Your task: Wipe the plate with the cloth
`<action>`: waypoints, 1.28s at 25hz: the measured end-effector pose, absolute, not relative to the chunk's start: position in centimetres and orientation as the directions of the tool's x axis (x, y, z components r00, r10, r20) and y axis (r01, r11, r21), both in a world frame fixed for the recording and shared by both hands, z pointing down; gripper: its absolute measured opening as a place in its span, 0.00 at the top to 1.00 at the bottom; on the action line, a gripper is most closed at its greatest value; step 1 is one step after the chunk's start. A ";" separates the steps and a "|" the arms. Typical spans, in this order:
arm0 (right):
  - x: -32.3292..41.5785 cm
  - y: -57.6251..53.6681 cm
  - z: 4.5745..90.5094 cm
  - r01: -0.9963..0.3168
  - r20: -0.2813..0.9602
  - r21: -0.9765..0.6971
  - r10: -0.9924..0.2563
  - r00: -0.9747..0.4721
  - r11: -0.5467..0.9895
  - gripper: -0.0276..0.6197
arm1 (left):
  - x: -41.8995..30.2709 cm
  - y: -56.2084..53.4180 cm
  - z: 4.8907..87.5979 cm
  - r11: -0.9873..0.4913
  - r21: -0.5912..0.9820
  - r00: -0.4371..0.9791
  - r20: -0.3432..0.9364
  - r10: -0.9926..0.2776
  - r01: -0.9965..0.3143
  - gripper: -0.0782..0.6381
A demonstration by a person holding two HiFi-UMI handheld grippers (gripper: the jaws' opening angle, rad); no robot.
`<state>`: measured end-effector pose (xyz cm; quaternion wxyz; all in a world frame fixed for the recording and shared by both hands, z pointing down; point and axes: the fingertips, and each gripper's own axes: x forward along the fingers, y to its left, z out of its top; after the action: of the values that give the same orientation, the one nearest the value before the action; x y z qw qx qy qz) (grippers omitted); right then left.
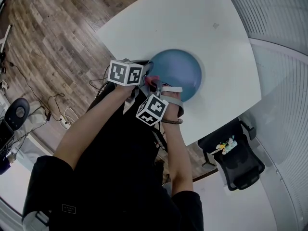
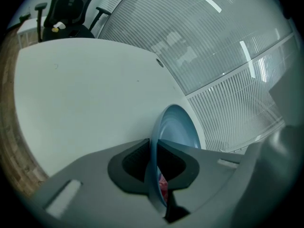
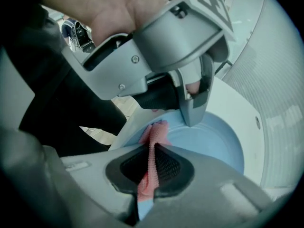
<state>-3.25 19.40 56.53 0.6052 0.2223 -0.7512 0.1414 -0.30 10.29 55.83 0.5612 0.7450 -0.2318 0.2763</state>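
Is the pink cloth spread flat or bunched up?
Bunched: the pink textured cloth is pinched into a narrow strip in the right tool, over the round blue plate.

White table (image 1: 192,18), black chair (image 1: 240,161) (wood floor (image 1: 53,37))

Round blue plate (image 1: 179,71), by the edge of the white table (image 1: 192,18), pink waffle-textured cloth (image 3: 153,151) pinched into a narrow fold, touching plate's inner face
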 end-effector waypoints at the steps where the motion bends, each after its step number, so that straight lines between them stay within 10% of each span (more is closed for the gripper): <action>1: -3.2 19.1 56.6 -0.496 0.970 0.082 -0.184 -0.161 0.865 0.94 | -0.3 10.2 55.8 -0.280 0.701 0.736 0.677 -0.030 -0.656 0.85; 32: 1.4 11.3 56.5 -0.553 0.910 0.254 -0.390 -0.143 0.794 0.95 | 0.1 10.3 55.9 -0.380 0.673 0.724 0.690 0.014 -0.634 0.86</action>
<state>1.36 11.33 56.47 0.5750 0.3132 -0.7526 0.0706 0.08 10.33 55.85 0.5192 0.7696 -0.2015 0.3123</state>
